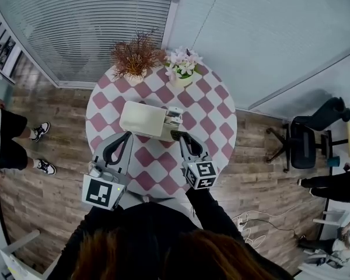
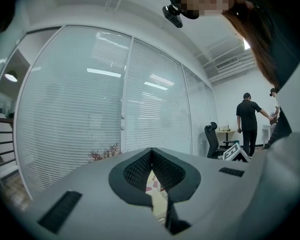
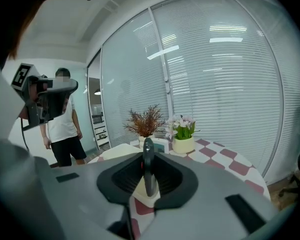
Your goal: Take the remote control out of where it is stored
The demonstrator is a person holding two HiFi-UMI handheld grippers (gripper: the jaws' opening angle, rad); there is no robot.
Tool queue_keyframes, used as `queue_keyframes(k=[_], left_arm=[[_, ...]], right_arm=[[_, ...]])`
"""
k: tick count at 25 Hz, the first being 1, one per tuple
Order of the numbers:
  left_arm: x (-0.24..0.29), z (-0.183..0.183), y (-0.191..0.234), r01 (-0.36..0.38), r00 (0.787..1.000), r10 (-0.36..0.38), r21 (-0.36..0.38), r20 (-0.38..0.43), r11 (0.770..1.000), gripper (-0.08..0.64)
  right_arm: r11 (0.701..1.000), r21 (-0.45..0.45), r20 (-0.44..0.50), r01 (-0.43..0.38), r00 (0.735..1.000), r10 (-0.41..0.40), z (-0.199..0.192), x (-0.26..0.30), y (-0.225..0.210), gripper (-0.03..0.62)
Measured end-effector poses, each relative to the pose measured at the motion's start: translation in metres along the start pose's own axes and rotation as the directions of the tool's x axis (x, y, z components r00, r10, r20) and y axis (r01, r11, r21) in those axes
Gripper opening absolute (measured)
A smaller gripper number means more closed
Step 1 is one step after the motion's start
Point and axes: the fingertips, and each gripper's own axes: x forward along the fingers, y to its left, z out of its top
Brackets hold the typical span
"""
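Observation:
A slim dark remote control (image 3: 148, 165) stands edge-on between the jaws of my right gripper (image 3: 149, 170), which is shut on it. In the head view the remote (image 1: 177, 135) is just off the right end of a cream storage box (image 1: 142, 119) on the round checkered table (image 1: 217, 116), with the right gripper (image 1: 183, 137) behind it. My left gripper (image 1: 128, 135) hovers at the box's near left corner. Its fingertips meet with nothing between them in the left gripper view (image 2: 151, 155).
A pot of dried reddish twigs (image 1: 135, 57) and a pot of pale flowers (image 1: 182, 64) stand at the table's far edge. A small white-grey item (image 1: 174, 116) sits at the box's right end. An office chair (image 1: 306, 140) is to the right; a person's legs (image 1: 14, 140) to the left.

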Motion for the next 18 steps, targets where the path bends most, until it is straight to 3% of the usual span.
queue_keyframes(k=[18], left_arm=[[-0.006,-0.002,-0.001,0.006,1.000,-0.006,0.004,0.000,1.000,0.006]], right_arm=[[0.996,-0.088,0.032,-0.008,0.999,0.011,0.074,-0.046,0.032,0.071]])
